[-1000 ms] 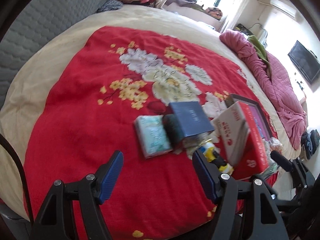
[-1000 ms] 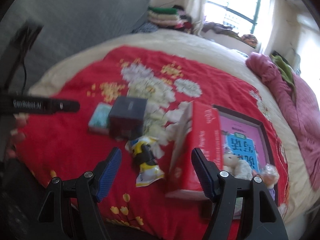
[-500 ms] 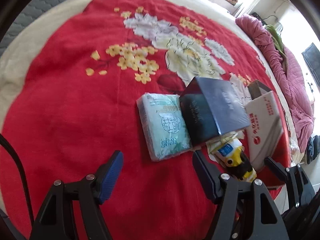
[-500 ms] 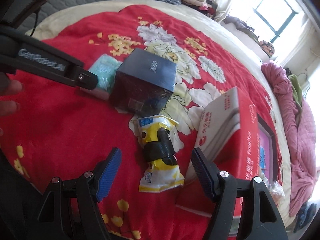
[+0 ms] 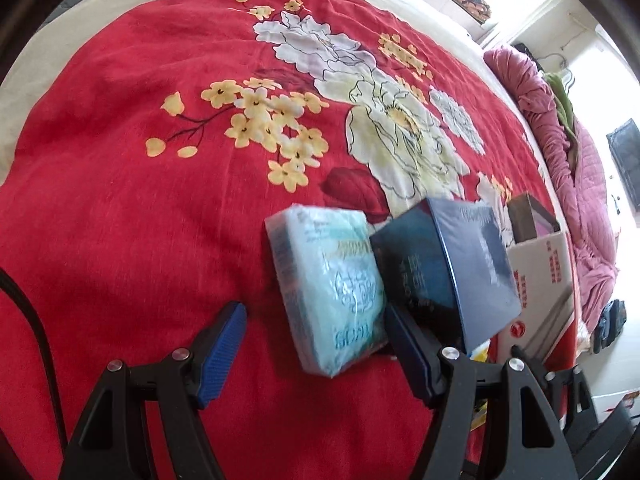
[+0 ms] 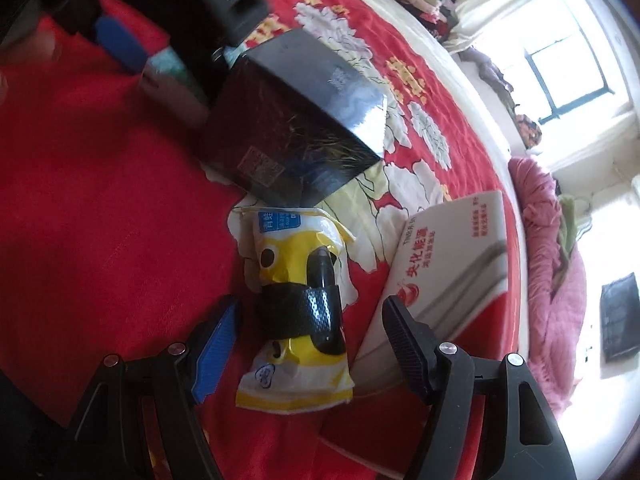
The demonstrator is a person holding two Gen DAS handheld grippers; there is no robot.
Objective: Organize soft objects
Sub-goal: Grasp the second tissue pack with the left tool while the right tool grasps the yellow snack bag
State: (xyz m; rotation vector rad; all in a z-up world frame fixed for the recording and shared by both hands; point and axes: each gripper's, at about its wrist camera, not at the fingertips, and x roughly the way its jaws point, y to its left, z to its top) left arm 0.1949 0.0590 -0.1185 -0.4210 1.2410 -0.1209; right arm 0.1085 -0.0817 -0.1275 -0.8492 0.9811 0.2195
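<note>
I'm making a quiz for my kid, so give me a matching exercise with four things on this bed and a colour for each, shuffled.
Things:
1. tissue pack
2. glossy box
3. snack pouch
4. carton

Colours:
A. white with red print
B. yellow and white with a black band
C. pale turquoise
D. dark navy, nearly black

Pairs: 1-C, 2-D, 3-B, 4-A
</note>
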